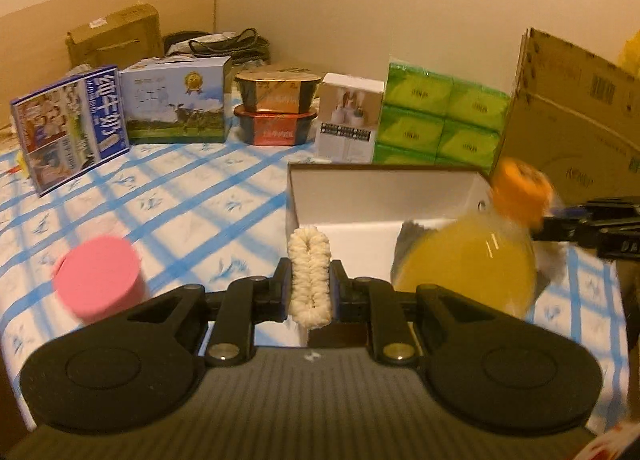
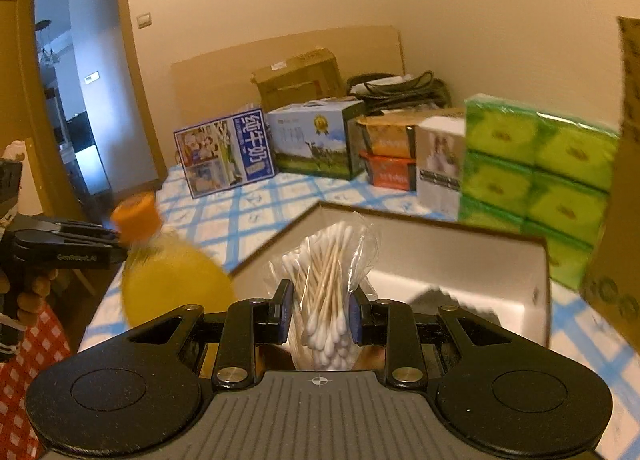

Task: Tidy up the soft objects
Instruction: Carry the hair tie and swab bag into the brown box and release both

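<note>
My left gripper (image 1: 310, 292) is shut on a cream fluffy cloth loop (image 1: 309, 272), lifted above the checked tablecloth just in front of the open white box (image 1: 384, 191). My right gripper (image 2: 320, 312) is shut on a clear bag of cotton swabs (image 2: 324, 288), held over the near edge of the same white box (image 2: 460, 260). In the right wrist view the left gripper (image 2: 60, 248) shows at the far left, with a hand under it. In the left wrist view the right gripper (image 1: 600, 225) shows at the right edge.
An orange-capped juice bottle (image 1: 472, 260) stands between the grippers beside the box. A pink round lid (image 1: 96, 280) lies at the left. Milk cartons (image 1: 72, 127), stacked bowls (image 1: 276, 107), green tissue packs (image 1: 436, 119) and a cardboard box (image 1: 572, 111) line the back and right.
</note>
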`<control>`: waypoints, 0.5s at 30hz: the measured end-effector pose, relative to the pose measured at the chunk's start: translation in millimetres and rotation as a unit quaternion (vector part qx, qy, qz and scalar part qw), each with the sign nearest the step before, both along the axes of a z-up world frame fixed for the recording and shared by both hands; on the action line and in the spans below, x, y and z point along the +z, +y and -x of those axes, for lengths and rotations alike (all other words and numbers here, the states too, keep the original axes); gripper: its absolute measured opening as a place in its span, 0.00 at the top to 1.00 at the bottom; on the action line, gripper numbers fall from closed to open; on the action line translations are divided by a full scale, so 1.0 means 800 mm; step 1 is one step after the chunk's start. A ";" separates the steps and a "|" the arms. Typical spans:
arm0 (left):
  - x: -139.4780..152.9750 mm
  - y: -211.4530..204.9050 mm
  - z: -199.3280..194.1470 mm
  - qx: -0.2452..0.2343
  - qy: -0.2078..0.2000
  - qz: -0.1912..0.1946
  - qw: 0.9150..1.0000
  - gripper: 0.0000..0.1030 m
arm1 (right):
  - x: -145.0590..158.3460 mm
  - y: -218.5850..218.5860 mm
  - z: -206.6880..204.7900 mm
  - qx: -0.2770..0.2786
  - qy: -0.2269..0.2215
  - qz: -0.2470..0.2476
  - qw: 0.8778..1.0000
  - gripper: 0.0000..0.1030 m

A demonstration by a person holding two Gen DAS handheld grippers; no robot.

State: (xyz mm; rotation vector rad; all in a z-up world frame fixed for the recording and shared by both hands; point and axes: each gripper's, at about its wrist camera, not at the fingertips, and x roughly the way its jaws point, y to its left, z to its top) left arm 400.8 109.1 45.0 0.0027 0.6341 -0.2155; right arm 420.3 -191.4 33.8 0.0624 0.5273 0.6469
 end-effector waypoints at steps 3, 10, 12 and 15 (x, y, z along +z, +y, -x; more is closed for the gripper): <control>0.004 0.000 -0.040 -0.014 0.000 0.005 1.000 0.83 | 0.000 0.017 -0.040 0.007 -0.001 0.014 1.000 0.73; -0.009 -0.016 -0.125 -0.048 0.032 0.010 0.998 0.83 | -0.027 0.045 -0.121 0.015 0.036 0.048 0.998 0.72; -0.019 -0.026 -0.143 -0.063 0.044 0.004 0.997 0.83 | -0.037 0.051 -0.141 0.014 0.053 0.055 0.997 0.72; -0.034 -0.041 -0.167 -0.079 0.058 -0.007 0.995 0.83 | -0.049 0.056 -0.164 0.009 0.070 0.062 0.996 0.72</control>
